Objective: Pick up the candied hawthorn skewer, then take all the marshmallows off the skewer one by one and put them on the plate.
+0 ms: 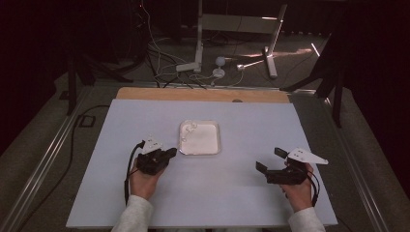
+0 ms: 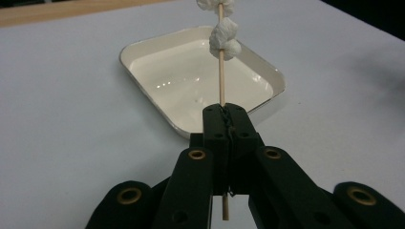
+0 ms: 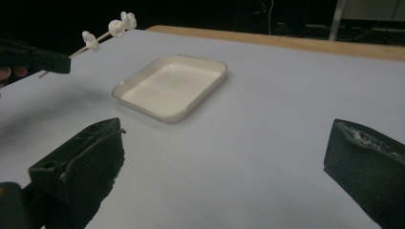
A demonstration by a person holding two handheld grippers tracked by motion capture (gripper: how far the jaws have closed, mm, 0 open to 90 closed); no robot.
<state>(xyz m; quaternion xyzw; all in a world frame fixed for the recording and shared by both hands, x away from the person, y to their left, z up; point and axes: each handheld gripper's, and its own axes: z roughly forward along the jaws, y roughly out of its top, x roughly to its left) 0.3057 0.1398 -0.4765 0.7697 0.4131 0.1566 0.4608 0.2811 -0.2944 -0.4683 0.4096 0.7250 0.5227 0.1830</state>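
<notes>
A white square tray (image 1: 212,146) (image 2: 143,47) (image 3: 216,65) lies near the middle of the pale table. My left gripper (image 1: 170,153) (image 2: 224,110) is shut on a thin wooden skewer (image 2: 221,81) (image 3: 76,52) that points up and forward over the tray's left side. White marshmallow pieces (image 2: 224,37) (image 3: 117,26) (image 1: 189,128) are threaded on the skewer's far part. My right gripper (image 1: 268,161) (image 3: 224,157) stands open above bare table, to the right of the tray and nearer the person, with nothing between its jaws.
A wooden strip (image 1: 203,94) runs along the table's far edge. Beyond it, cables (image 1: 164,67) and a white stand's legs (image 1: 232,58) lie on the floor. Bare table surface (image 1: 217,188) stretches between the two hands.
</notes>
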